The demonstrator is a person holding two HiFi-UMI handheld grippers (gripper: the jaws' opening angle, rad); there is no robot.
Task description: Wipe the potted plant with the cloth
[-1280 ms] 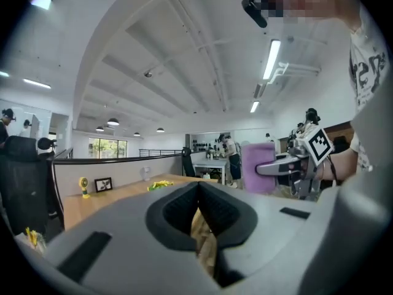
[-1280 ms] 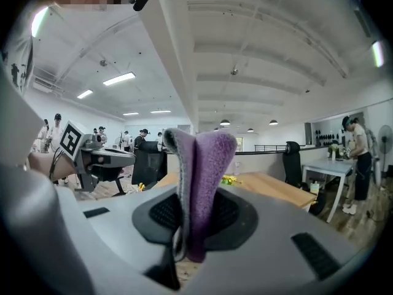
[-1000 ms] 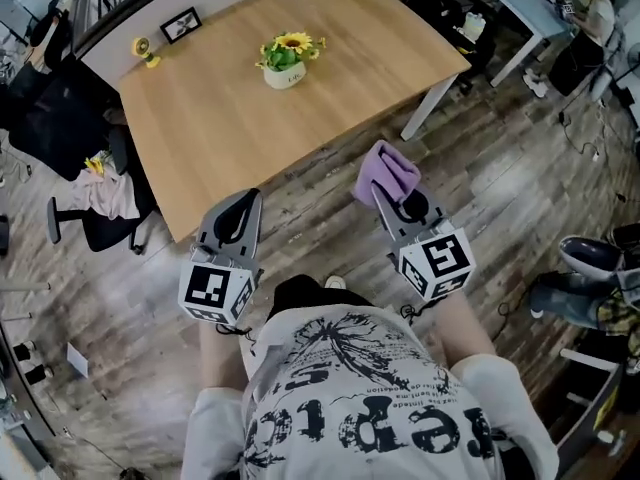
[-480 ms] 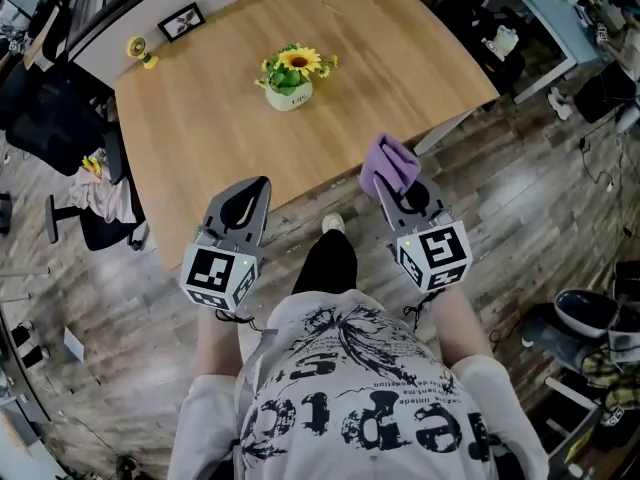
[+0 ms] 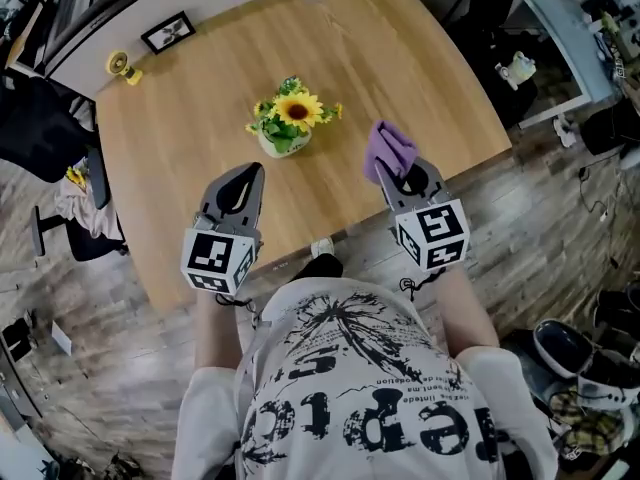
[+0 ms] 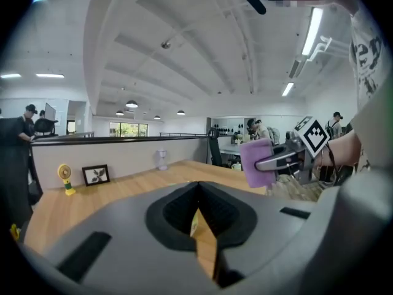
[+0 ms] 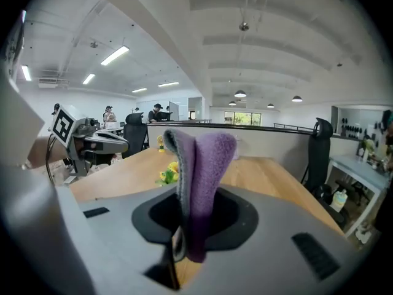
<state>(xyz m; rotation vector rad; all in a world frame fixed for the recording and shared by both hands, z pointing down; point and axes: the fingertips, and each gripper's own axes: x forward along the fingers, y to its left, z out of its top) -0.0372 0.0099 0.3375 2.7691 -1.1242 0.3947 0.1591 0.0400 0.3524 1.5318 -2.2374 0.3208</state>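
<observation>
Left gripper (image 5: pixel 251 172): jaws pressed together with nothing between them. It hangs over the near part of the table (image 5: pixel 190 118) and points away from the person.
Right gripper (image 5: pixel 399 177): jaws clamped on the purple cloth (image 5: pixel 388 150), also over the near part of the table, level with the left one.
Cloth: a folded bunch that sticks up and forward out of the jaw tips. Its free end leads the gripper, so it looks set to be the first thing to meet anything ahead.
Potted plant (image 5: pixel 286 124): stands upright on the table in a small white pot, with a sunflower and green leaves on top. It sits in the gap between the lines of the two grippers and just beyond their tips.
Direction from the cloth: ahead and to the left. In the right gripper view the plant shows just left of the cloth, partly behind its fold.
Direction from the left jaws: ahead and slightly right.
Nearer hand: the left tips lie closest to the pot, near but not touching. The cloth is clearly apart from the leaves.
Long axis: vertical, pot below and blooms above.
Coming move, as I judge it: the cloth hand must swing inward and forward to reach the foliage, while the shut left gripper is placed to brace the pot.
Beyond: a picture frame (image 5: pixel 167 32) and a small yellow fan (image 5: pixel 120 65) sit at the far edge, well apart from the plant.
</observation>
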